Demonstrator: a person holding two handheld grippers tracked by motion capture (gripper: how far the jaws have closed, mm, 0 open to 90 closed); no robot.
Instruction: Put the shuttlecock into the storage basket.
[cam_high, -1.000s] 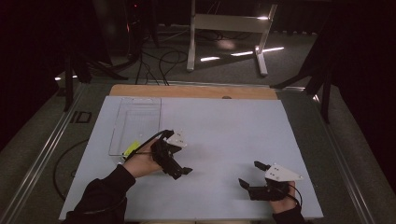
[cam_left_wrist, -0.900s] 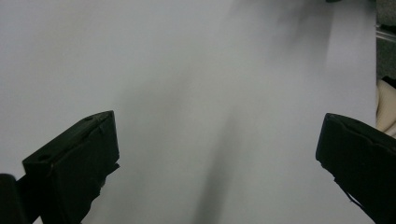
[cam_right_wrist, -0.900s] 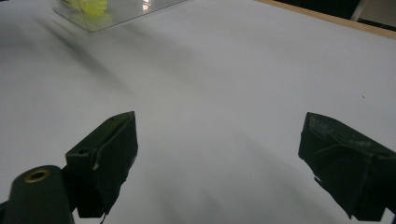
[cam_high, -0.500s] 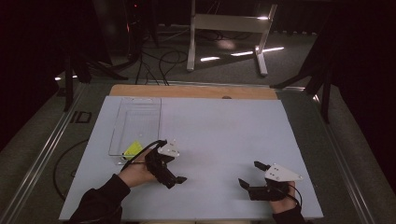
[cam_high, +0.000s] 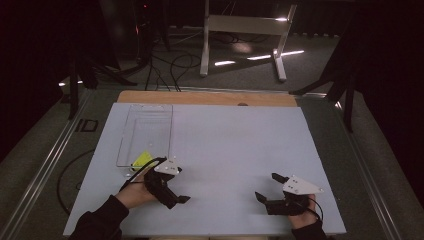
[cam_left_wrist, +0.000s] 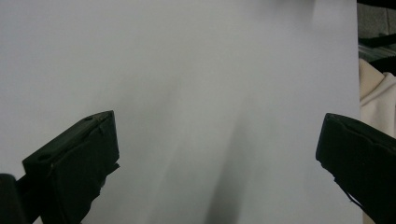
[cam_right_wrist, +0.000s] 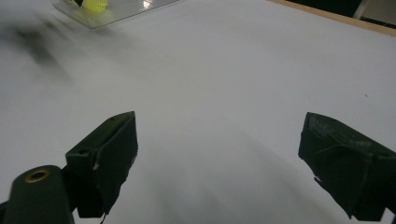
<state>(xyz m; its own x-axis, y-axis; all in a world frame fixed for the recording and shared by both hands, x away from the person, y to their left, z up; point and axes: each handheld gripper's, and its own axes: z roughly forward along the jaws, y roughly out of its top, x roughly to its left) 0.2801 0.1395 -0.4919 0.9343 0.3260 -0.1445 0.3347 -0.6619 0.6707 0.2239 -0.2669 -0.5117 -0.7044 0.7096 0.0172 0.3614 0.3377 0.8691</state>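
Note:
My left gripper (cam_high: 176, 200) hovers over the white table (cam_high: 235, 145) near its front left, just in front of a clear tray (cam_high: 146, 125). Its jaws stand wide apart in the left gripper view, where the left gripper (cam_left_wrist: 219, 144) has only bare table between them. A small yellow object (cam_high: 142, 160) lies at the tray's near end, close behind the left hand. My right gripper (cam_high: 266, 186) rests low at the front right, pointing left, open and empty. In the right gripper view the right gripper (cam_right_wrist: 219, 144) faces the tray corner (cam_right_wrist: 116, 11) and the yellow object (cam_right_wrist: 95, 6) far off.
A wooden strip (cam_high: 210, 98) runs along the table's far edge. Beyond it are a white metal stand (cam_high: 240, 35) and cables on the dark floor. A pale cloth (cam_left_wrist: 377, 95) shows past the table's edge in the left gripper view.
My left gripper has drawn back from the tray toward the front edge. The yellow object stays at the tray's near end. The right gripper has not moved.

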